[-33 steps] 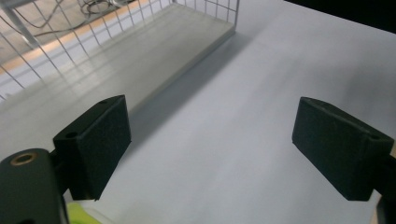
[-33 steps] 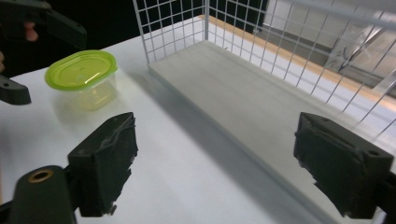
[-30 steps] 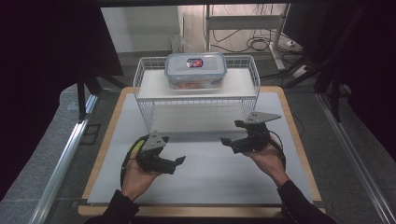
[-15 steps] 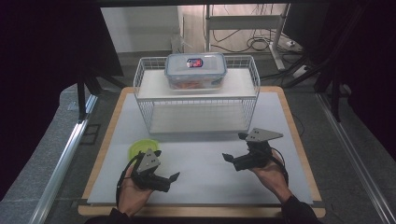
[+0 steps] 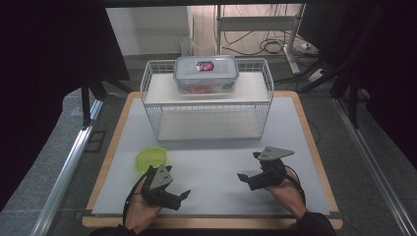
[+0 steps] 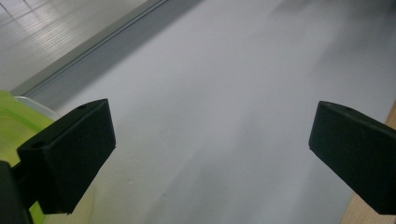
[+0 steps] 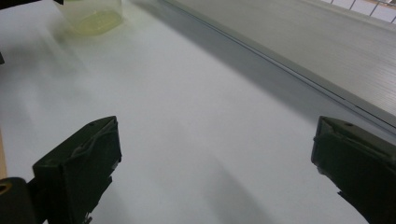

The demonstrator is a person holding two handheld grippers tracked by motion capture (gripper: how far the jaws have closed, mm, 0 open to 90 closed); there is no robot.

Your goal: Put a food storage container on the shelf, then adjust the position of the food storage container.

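A clear lidded food container (image 5: 206, 73) with a blue-and-red label sits on the top shelf of a white wire rack (image 5: 147, 98). A small lime-green lidded tub (image 5: 149, 158) rests on the white mat at front left, and appears again as the green tub (image 7: 95, 14) and as a green edge (image 6: 11, 119). My left gripper (image 5: 178, 197) is low near the front edge, just right of the tub, open and holding nothing. My right gripper (image 5: 248, 174) hovers at front right, open and holding nothing. The left gripper (image 6: 210, 154) and right gripper (image 7: 215, 172) both show wide-apart jaws over bare mat.
The white mat (image 5: 216, 167) lies on a wooden board (image 5: 314, 147). The rack's lower shelf (image 5: 211, 125) holds nothing. Metal rails (image 5: 69, 162) run along both sides of the table. Cables lie on the floor behind.
Both hands have drawn back toward the front edge of the table and lower. The green tub, earlier covered by the left gripper, now lies uncovered.
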